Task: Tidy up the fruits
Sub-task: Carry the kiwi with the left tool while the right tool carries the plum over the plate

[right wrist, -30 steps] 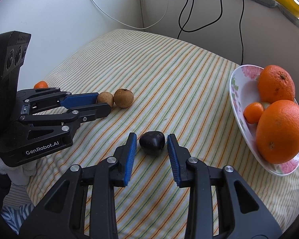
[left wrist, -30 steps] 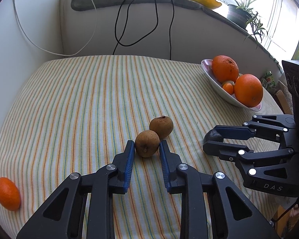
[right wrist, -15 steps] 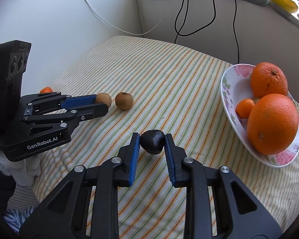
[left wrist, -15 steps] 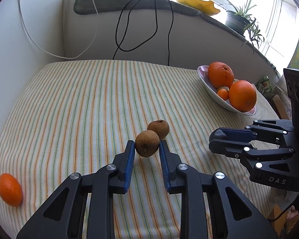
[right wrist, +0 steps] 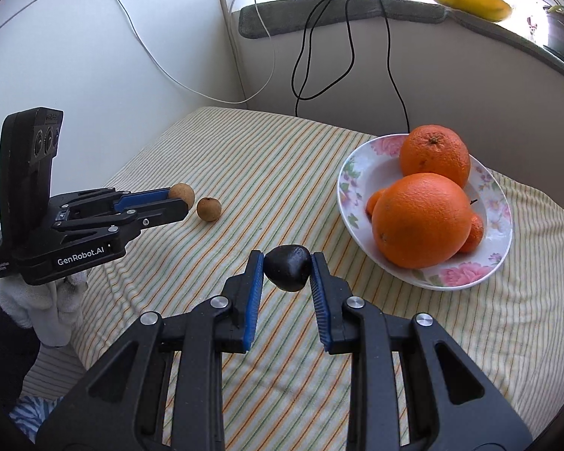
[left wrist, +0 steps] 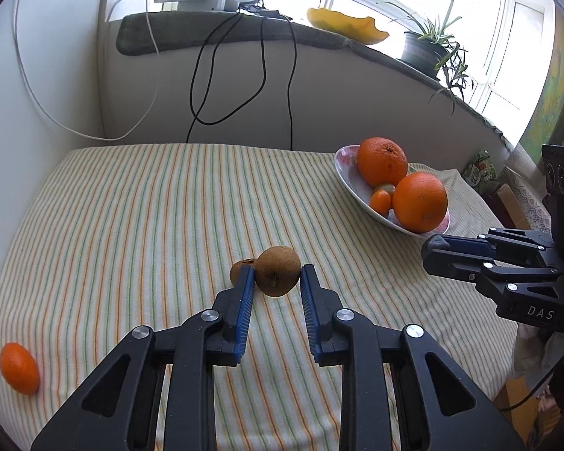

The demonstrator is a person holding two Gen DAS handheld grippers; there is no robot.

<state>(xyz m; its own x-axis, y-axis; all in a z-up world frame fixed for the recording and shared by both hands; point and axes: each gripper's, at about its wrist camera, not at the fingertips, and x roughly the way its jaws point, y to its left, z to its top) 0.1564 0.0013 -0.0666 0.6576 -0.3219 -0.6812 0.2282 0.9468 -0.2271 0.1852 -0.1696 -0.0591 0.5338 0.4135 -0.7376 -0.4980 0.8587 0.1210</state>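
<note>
the left gripper (left wrist: 274,282) is closed tight on a brown round fruit (left wrist: 278,271), its blue pads (left wrist: 246,297) pressing the fruit's two sides and holding it clear of the striped cloth (left wrist: 150,225). a second brown fruit (left wrist: 240,268) lies on the cloth just behind the left pad, partly hidden by it; in the right wrist view it sits alone on the cloth just beyond the left gripper's tips. a small mandarin (left wrist: 18,367) rests on the cloth well off to the left of this gripper, near the cloth's edge.

the right gripper (right wrist: 287,268) is likewise clamped on a dark, almost black fruit (right wrist: 287,267), pinched between its blue pads (right wrist: 255,289) and lifted off the cloth. ahead and to the right of it stands a flowered bowl (right wrist: 466,274), close to the dark fruit but not touching it. in the bowl lie two large oranges (right wrist: 421,220), one before the other, with small mandarins (right wrist: 473,233) tucked beside them.

the two grippers are well apart, the left one to the left of the right, a white-gloved hand (right wrist: 45,304) under it. black cables (right wrist: 319,56) hang down the wall beyond.
</note>
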